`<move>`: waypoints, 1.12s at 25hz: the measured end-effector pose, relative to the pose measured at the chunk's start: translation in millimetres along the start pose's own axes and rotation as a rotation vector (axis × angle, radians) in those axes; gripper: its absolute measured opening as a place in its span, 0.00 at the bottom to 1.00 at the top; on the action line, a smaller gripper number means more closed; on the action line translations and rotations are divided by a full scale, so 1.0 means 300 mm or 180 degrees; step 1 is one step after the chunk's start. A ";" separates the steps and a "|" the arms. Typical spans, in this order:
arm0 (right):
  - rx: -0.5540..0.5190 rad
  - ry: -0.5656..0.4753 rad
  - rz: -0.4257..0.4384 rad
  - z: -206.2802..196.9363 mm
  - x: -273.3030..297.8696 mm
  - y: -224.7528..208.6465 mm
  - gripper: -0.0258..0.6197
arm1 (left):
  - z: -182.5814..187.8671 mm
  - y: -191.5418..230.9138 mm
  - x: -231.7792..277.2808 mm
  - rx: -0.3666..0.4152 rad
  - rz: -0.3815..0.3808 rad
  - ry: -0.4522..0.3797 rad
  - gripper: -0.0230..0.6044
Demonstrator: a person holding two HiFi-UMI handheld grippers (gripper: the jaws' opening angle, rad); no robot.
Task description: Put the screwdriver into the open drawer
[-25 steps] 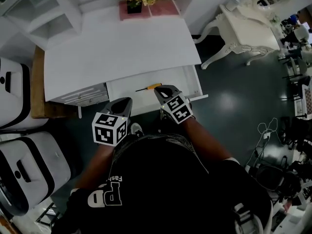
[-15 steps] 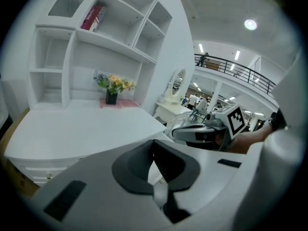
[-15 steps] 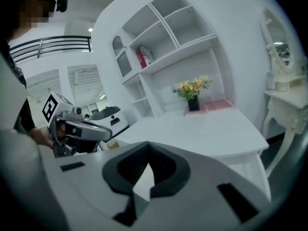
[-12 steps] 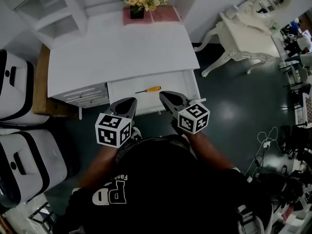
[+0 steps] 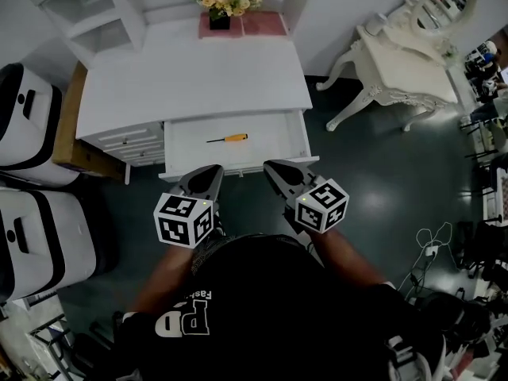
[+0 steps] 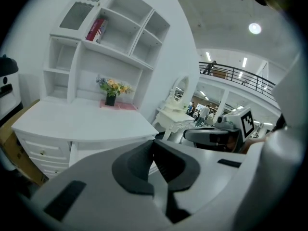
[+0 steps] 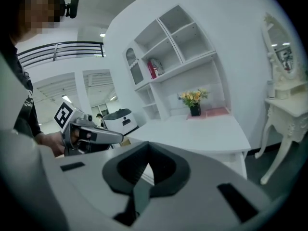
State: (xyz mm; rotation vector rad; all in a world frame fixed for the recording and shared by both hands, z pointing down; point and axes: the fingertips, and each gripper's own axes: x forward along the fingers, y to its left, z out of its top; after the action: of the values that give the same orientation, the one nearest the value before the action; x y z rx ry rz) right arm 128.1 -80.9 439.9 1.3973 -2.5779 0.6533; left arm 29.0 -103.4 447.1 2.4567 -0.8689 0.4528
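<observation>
The screwdriver [image 5: 228, 138], orange handle with a dark shaft, lies flat in the open drawer [image 5: 274, 137] of the white desk [image 5: 198, 78]. Both grippers hover in front of the drawer, short of its front edge and apart from the screwdriver. My left gripper [image 5: 213, 170] is shut with nothing in it. My right gripper [image 5: 274, 167] is shut and empty too. In the left gripper view the left gripper [image 6: 154, 146] shows its jaws meeting at the tip, with the desk beyond. The right gripper [image 7: 147, 150] looks the same in the right gripper view.
A vase of flowers [image 5: 218, 2] on a pink mat stands at the desk's back edge, under white shelves [image 6: 110, 37]. Smaller closed drawers [image 5: 119, 141] sit left of the open one. Black-and-white machines [image 5: 28, 117] stand at left, an ornate white dressing table [image 5: 405, 50] at right.
Both grippers have drawn back from the drawer toward the person and risen; the right one was over the drawer's front. The screwdriver stays lying in the drawer.
</observation>
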 end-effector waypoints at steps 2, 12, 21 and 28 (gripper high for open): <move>-0.0034 0.0025 0.0040 -0.027 -0.068 0.014 0.05 | -0.037 -0.062 -0.019 -0.0048 0.0053 -0.0021 0.05; -0.0077 0.0010 0.0150 -0.151 -0.334 0.082 0.05 | -0.211 -0.304 -0.118 -0.0130 0.0217 -0.0032 0.05; -0.0091 -0.0022 0.0132 -0.207 -0.413 0.139 0.05 | -0.265 -0.359 -0.199 -0.0075 0.0258 -0.0059 0.05; -0.0100 -0.0073 0.0009 -0.172 -0.416 0.190 0.05 | -0.229 -0.355 -0.249 0.0030 0.0143 -0.0052 0.05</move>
State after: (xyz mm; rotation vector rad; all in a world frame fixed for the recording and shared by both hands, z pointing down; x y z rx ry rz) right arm 146.7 64.2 428.9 1.4000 -2.5966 0.5981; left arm 33.5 43.2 433.9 2.4569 -0.9322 0.4542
